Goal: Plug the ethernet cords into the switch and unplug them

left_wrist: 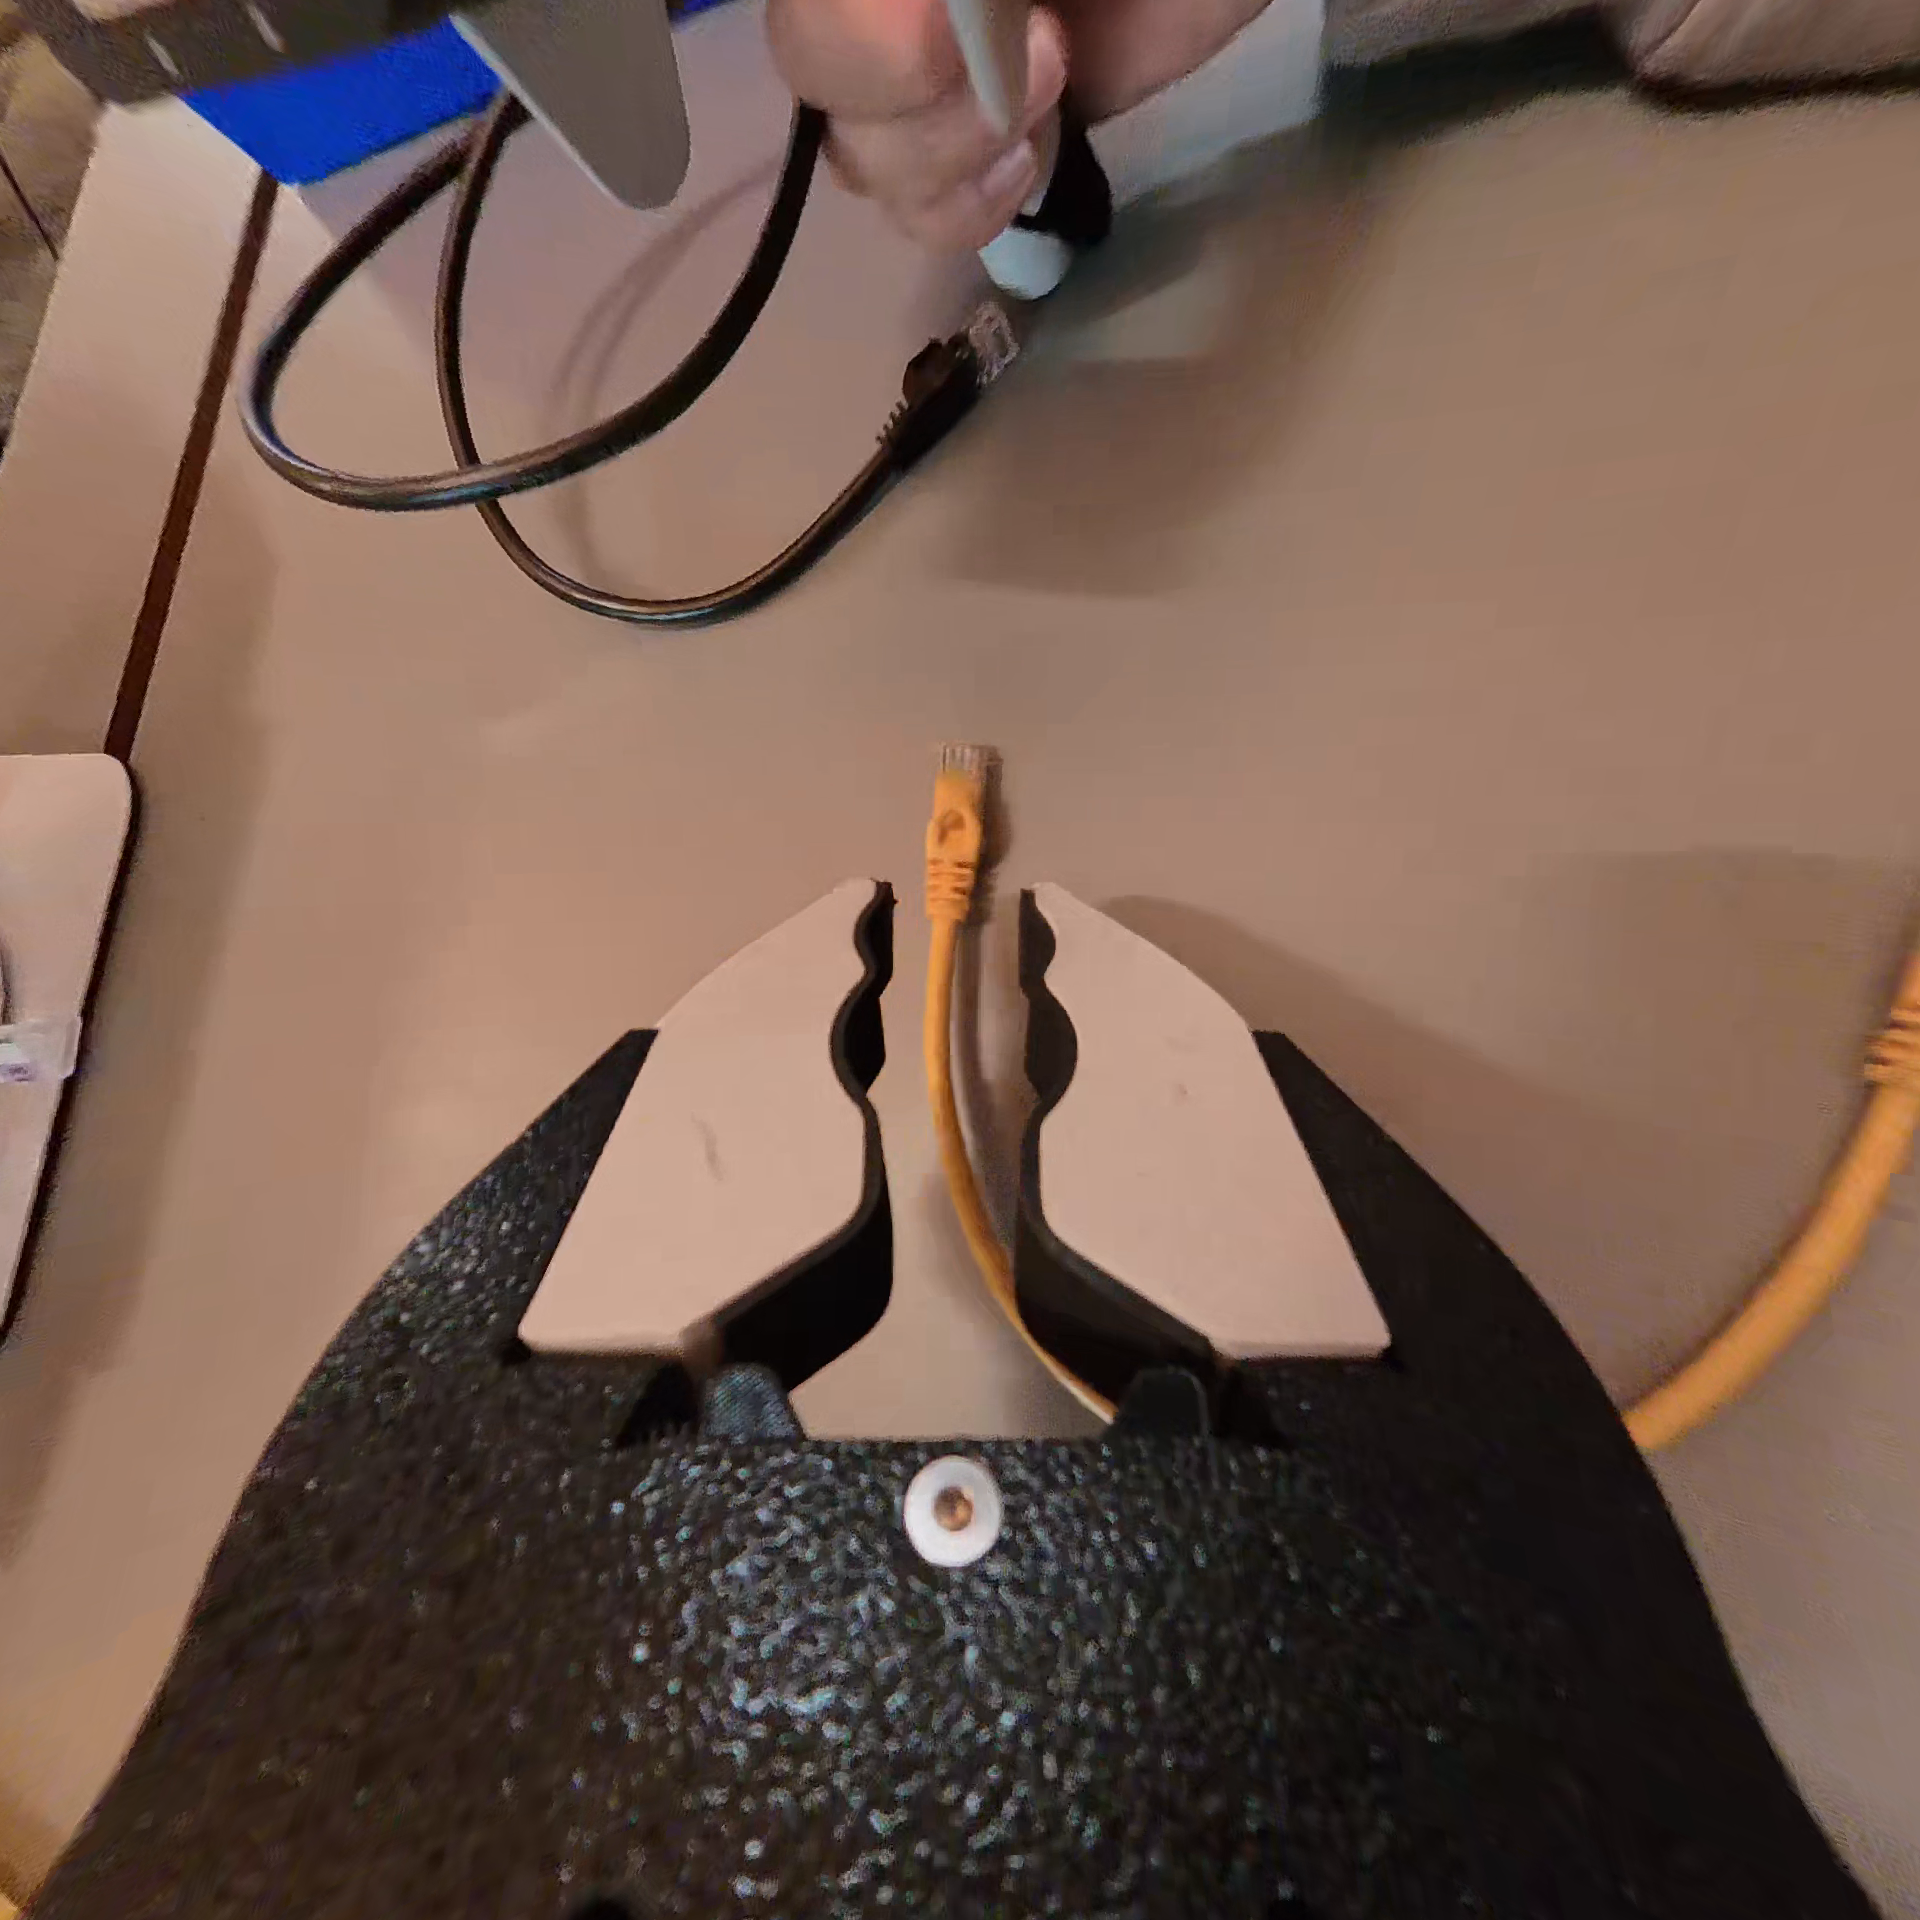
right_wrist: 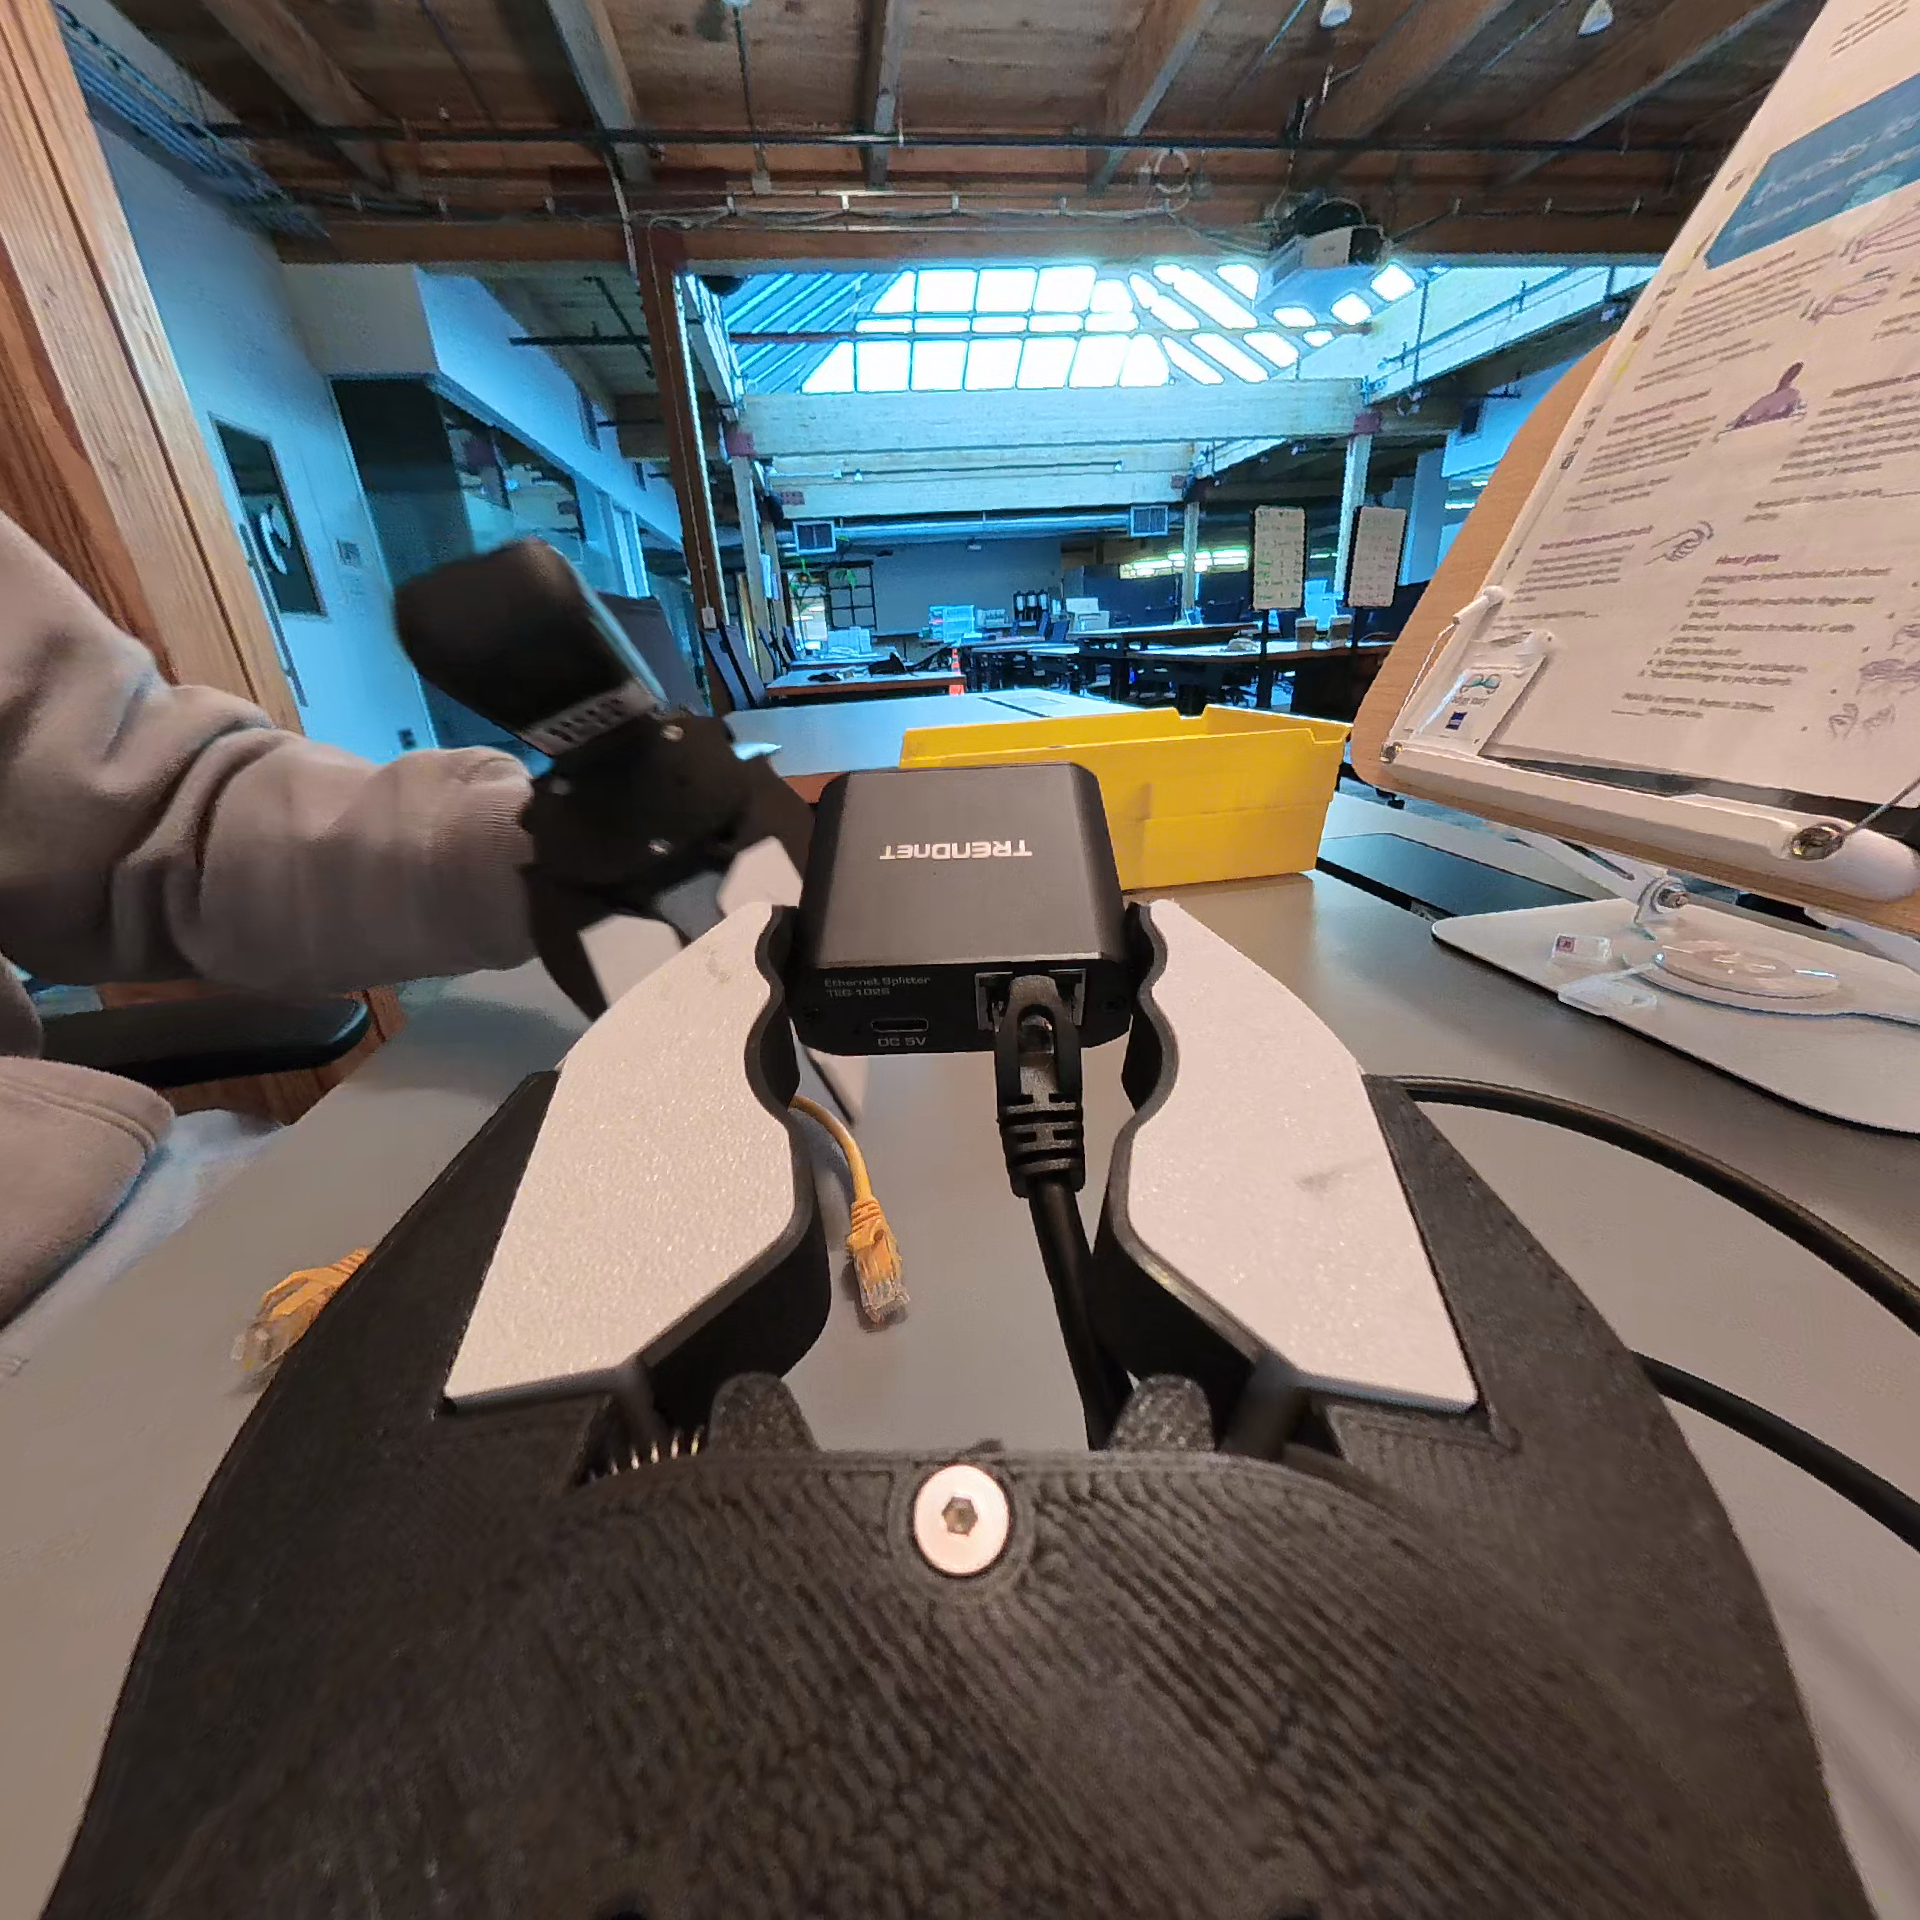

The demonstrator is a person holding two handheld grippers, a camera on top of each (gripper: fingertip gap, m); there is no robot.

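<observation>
In the left wrist view my left gripper [left_wrist: 956, 896] points down at the tan table, open, with its fingers on either side of a yellow ethernet cord [left_wrist: 943, 1039]. The cord's plug [left_wrist: 961, 821] lies just past the fingertips. A black cord [left_wrist: 499, 478] loops at the far left, its free plug [left_wrist: 951, 374] on the table. In the right wrist view my right gripper [right_wrist: 961, 925] is shut on the black switch [right_wrist: 956, 873], held off the table. A black cord's plug [right_wrist: 1031, 1049] sits in the switch's port. Two yellow plugs [right_wrist: 875, 1257] [right_wrist: 291, 1311] lie below.
A yellow bin [right_wrist: 1195, 800] stands behind the switch. A document stand with a printed page [right_wrist: 1662, 582] and its white base [right_wrist: 1558, 987] fill the right. A person's grey sleeve [right_wrist: 260, 862] holds the left gripper's black body [right_wrist: 644, 821]. A pale pad [left_wrist: 52, 987] lies at the table's left edge. The gap from one gripper's tips to the other's is roughly 12 cm.
</observation>
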